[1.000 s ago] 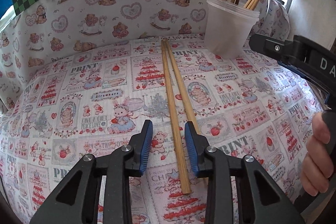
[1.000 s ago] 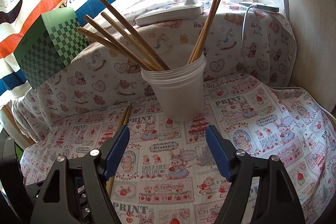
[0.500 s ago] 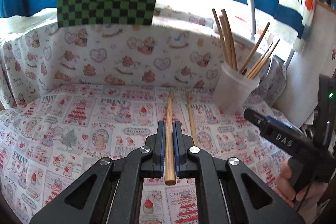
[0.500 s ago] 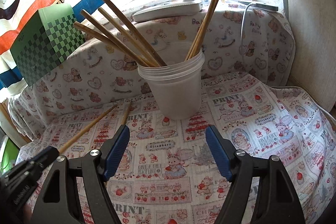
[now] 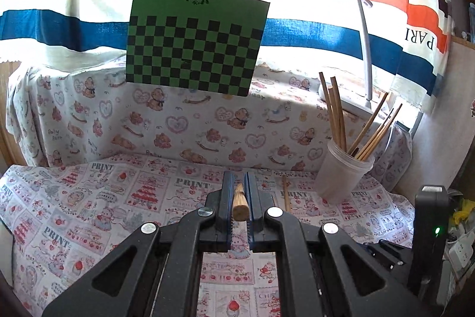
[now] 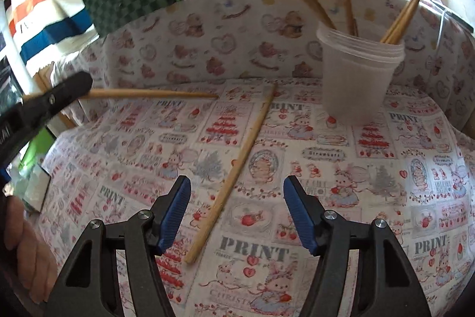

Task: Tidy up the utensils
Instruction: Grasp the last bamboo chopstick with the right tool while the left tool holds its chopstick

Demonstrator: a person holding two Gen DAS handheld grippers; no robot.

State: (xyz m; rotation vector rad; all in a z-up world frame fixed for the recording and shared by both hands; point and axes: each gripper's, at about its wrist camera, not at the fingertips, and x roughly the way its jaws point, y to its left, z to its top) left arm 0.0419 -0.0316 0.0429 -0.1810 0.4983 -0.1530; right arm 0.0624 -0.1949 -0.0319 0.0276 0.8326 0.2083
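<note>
My left gripper (image 5: 239,183) is shut on a wooden chopstick (image 5: 240,202), held end-on above the cloth; from the right wrist view that chopstick (image 6: 154,93) sticks out of the left gripper (image 6: 77,85) at the left, lifted off the table. A second chopstick (image 6: 234,168) lies diagonally on the printed cloth, its near end just ahead of my right gripper (image 6: 234,192). The right jaws are closing, blue pads apart, touching nothing. A translucent plastic cup (image 6: 357,73) with several chopsticks stands at the back right; it shows as the cup (image 5: 341,171) in the left wrist view too.
A printed tablecloth (image 6: 356,198) covers the table and the raised back wall (image 5: 178,121). A green checkered box (image 5: 193,40) sits atop that wall. A white lamp arm (image 5: 365,49) rises behind the cup. A person's hand (image 6: 26,242) shows at lower left.
The left gripper closed on one chopstick and lifted it off the cloth, tilting up. The right gripper swung left and down over the remaining chopstick, its jaws narrowing.
</note>
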